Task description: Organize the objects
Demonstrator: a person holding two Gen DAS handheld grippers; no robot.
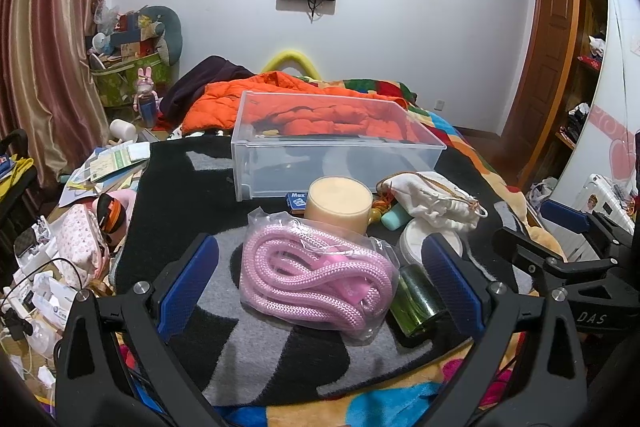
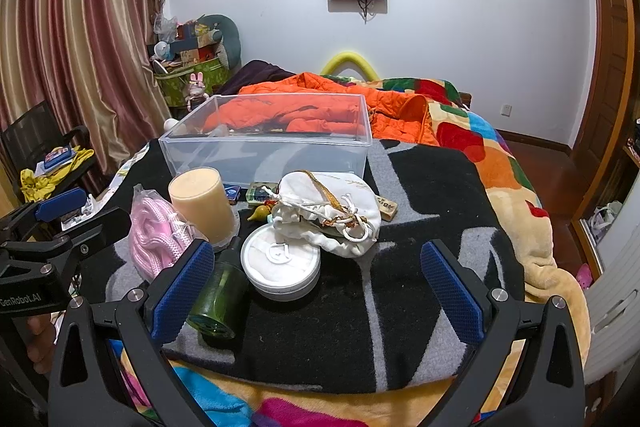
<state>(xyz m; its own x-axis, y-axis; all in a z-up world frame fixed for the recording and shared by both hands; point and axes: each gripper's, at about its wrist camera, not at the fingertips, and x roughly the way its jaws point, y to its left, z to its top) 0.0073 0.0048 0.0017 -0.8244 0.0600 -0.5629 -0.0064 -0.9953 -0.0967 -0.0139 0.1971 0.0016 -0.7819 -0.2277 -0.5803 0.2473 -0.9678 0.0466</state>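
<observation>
Left wrist view
Left gripper [image 1: 320, 283]: jaws spread wide, gripping nothing; its blue pads [image 1: 188, 279] stand on either side of the bagged rope.
Pink rope [image 1: 316, 271]: coiled inside a clear plastic bag, lying on the black-and-grey blanket [image 1: 248, 351] between the fingers.
Green bottle [image 1: 416, 299]: on its side, just right of the rope bag, near the right pad.
Candle jar [image 1: 340, 207]: upright behind the rope, touching the bag's far edge.
Clear bin [image 1: 336, 147]: open-topped, farther back on the blanket; nothing visible inside.
White pouch [image 1: 436, 203]: drawstring bag, right of the candle jar.
Right gripper [image 1: 568, 243]: seen at the right edge; from here I cannot tell how its jaws stand.

Right wrist view
Right gripper [image 2: 318, 287]: jaws released wide, holding nothing.
Round white tin [image 2: 282, 267]: between the fingers, toward the left pad, with the white pouch [image 2: 332, 219] resting on its far edge.
Green bottle [image 2: 220, 299]: lying beside the left pad.
Pink rope [image 2: 158, 235]: left of the candle jar [image 2: 200, 203].
Clear bin [image 2: 272, 143]: behind the cluster.
</observation>
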